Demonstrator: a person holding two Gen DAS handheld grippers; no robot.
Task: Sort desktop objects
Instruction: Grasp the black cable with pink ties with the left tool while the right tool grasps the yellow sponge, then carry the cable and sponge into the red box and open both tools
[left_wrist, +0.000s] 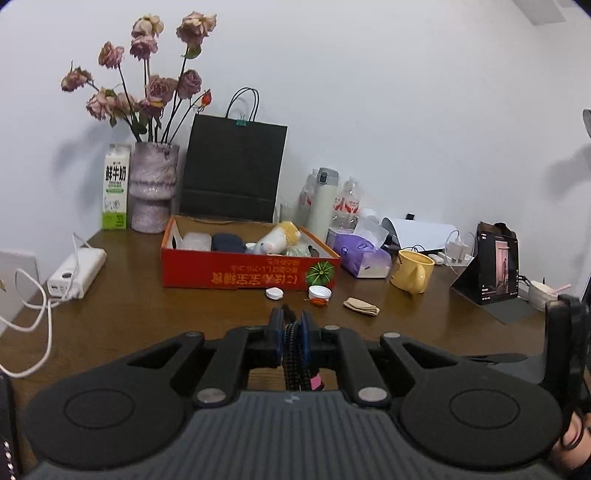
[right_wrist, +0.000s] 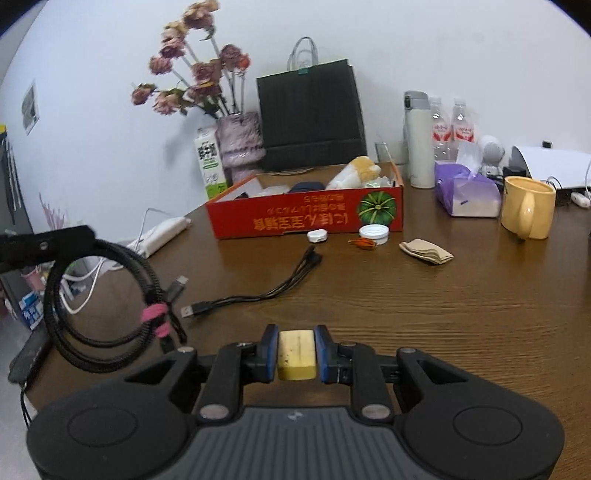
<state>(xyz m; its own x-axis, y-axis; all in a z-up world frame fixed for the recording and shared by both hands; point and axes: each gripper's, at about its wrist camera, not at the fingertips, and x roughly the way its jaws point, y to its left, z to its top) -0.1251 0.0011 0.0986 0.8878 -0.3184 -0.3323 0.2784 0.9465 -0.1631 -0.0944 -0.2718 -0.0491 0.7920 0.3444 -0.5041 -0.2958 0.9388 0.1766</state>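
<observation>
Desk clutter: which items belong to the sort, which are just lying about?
Job:
- left gripper, coiled black braided cable
- right gripper, yellow rectangular block
- red cardboard box

Lying about:
- black paper bag
- vase of dried roses

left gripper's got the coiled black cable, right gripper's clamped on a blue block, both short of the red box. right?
One thing is off: the block in the right gripper is pale yellow, not blue; only the gripper pads are blue. The right wrist view shows it. The rest holds: the left gripper is shut on the coiled black cable, and both are short of the red box.
</observation>
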